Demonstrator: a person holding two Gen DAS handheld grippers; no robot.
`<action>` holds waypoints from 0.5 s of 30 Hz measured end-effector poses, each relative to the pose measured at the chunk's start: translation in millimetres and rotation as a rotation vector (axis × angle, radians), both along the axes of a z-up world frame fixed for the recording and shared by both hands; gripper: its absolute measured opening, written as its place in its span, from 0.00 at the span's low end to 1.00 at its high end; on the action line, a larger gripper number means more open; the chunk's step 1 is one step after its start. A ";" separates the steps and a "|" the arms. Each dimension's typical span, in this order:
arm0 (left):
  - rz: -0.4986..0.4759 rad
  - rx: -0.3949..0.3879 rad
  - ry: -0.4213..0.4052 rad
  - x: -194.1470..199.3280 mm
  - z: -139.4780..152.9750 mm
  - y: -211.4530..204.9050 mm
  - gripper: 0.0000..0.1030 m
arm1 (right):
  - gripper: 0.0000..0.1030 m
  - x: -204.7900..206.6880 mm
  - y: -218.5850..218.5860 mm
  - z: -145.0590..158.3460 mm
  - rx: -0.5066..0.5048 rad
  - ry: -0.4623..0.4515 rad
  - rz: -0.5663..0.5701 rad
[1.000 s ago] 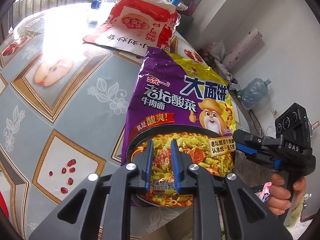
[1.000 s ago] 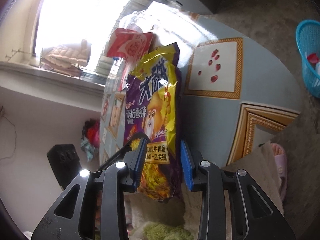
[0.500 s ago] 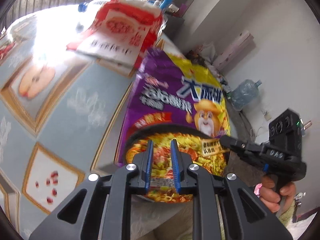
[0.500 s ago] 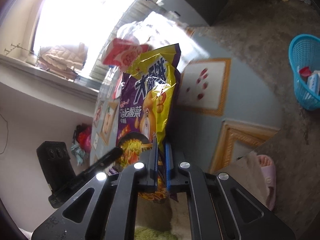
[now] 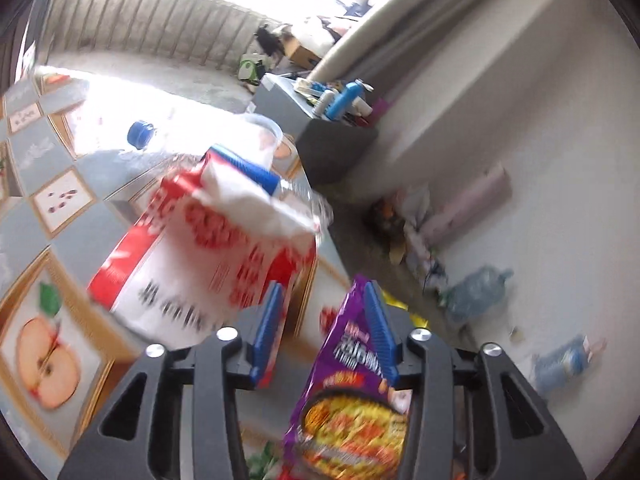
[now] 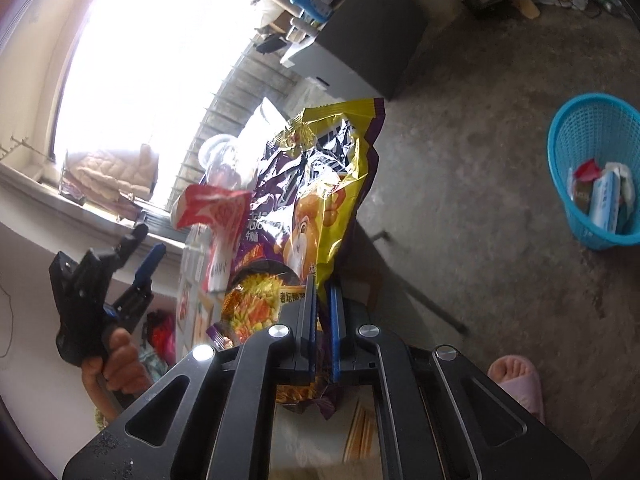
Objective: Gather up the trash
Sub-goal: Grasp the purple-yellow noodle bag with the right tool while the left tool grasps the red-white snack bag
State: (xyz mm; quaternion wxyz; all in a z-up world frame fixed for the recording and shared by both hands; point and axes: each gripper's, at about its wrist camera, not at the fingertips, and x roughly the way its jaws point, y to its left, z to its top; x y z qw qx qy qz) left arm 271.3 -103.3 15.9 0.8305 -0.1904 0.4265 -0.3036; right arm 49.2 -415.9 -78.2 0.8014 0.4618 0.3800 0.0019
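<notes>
My right gripper is shut on the lower edge of a purple and yellow noodle bag and holds it upright, off the table. The bag also shows low in the left wrist view. My left gripper is open and empty, pointing at a red and white snack bag on the patterned table. The left gripper also shows in the right wrist view. A clear bottle with a blue cap lies behind the red bag.
A blue mesh basket with some trash in it stands on the floor to the right. A dark cabinet stands beyond the table. Water jugs and clutter lie along the wall. A pink slipper is near the table.
My left gripper let go of the noodle bag, opened and swung up toward the red bag. My right gripper closed on the noodle bag and lifted it off the table.
</notes>
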 end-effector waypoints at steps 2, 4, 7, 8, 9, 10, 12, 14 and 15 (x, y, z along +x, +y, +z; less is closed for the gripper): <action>0.035 -0.019 0.031 17.1 -2.0 -2.2 0.46 | 0.04 6.6 -4.7 -1.0 -0.007 -0.005 -0.003; 0.076 -0.035 0.075 32.3 -8.0 -3.7 0.46 | 0.04 12.4 -6.6 -2.4 -0.011 -0.010 -0.002; 0.124 -0.065 0.139 47.3 -18.0 -2.5 0.46 | 0.04 21.6 -6.9 -2.4 -0.020 -0.018 0.001; 0.136 -0.071 0.153 50.5 -21.2 -2.2 0.46 | 0.04 24.4 -6.8 -2.5 -0.024 -0.020 0.003; 0.150 -0.079 0.168 53.4 -24.5 -1.5 0.46 | 0.04 24.2 -8.0 -2.1 -0.025 -0.023 0.007; 0.164 -0.086 0.187 54.5 -28.2 0.0 0.46 | 0.04 25.3 -7.6 -2.5 -0.026 -0.025 0.010; 0.184 -0.126 0.222 57.6 -34.5 4.4 0.47 | 0.04 22.9 -7.0 -2.7 -0.027 -0.027 0.014; 0.201 -0.160 0.240 58.0 -37.4 8.8 0.47 | 0.04 21.9 -8.8 -4.8 -0.027 -0.028 0.018; 0.218 -0.166 0.239 59.0 -37.1 10.7 0.47 | 0.04 21.7 -10.1 -4.8 -0.027 -0.028 0.019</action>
